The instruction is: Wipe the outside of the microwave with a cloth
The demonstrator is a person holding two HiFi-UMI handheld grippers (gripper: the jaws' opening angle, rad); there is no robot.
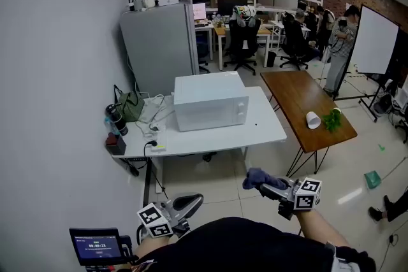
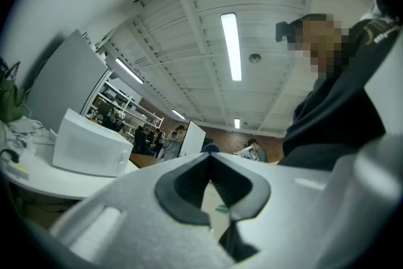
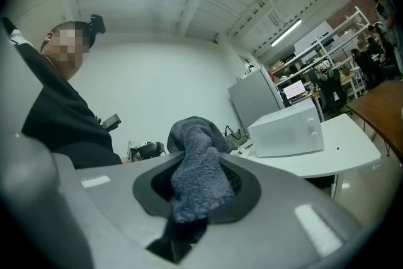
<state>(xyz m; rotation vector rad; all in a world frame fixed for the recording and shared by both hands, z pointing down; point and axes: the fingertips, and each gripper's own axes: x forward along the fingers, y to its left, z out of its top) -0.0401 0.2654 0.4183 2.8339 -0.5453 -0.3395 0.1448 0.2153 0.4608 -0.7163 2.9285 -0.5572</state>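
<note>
I'm gripping the cloth (image 3: 196, 183) in the right tongs (image 1: 273, 187) (left tongs (image 2: 210, 155) closed, empty), planning flat, overlapping strokes across the microwave (image 1: 210, 102) ahead.

A: Access to microwave (image 1: 210, 102)?
B: Front and right side open. Bare strip of white table (image 1: 271, 132) along both.
A: Left side?
B: Crowded. Cables (image 1: 153, 113), green bag (image 1: 131, 105) and bottle (image 1: 116, 119) fill the space to the wall. Grey cabinet (image 1: 159, 44) behind. Wooden table (image 1: 299, 99) near the right, floor gap between.
</note>
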